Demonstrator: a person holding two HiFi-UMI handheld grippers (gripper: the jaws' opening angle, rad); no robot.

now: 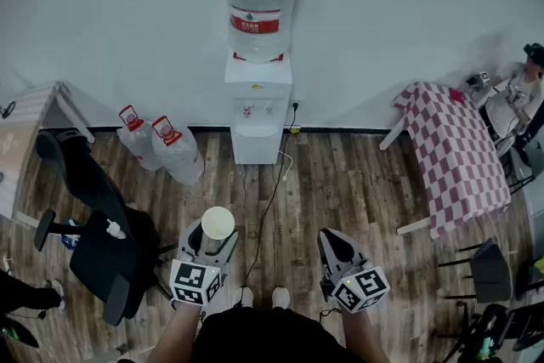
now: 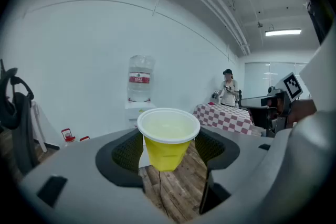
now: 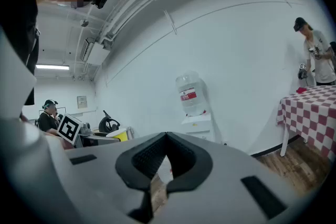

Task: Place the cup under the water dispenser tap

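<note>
The left gripper's (image 1: pixel 211 244) fingers (image 2: pixel 128 152) clasp the yellow cup (image 2: pixel 167 147) by its sides. It is upright, long axis vertical, mouth up, with a pale inside and contents unclear. The right gripper's (image 3: pixel 167 139) fingers are clenched together, empty. Well ahead across the wood floor (image 1: pixel 340 183) stands the water dispenser (image 1: pixel 257 110), topped by an inverted clear bottle (image 1: pixel 260 8).

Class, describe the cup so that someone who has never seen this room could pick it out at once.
Find the water dispenser against the white wall, then come back along the wooden floor towards the viewer. There the cup stands upright between the left tongs, held above the floor. Unlike the big clear red-capped bottles beside the dispenser, it is small, yellow-sided and white-rimmed.
</note>
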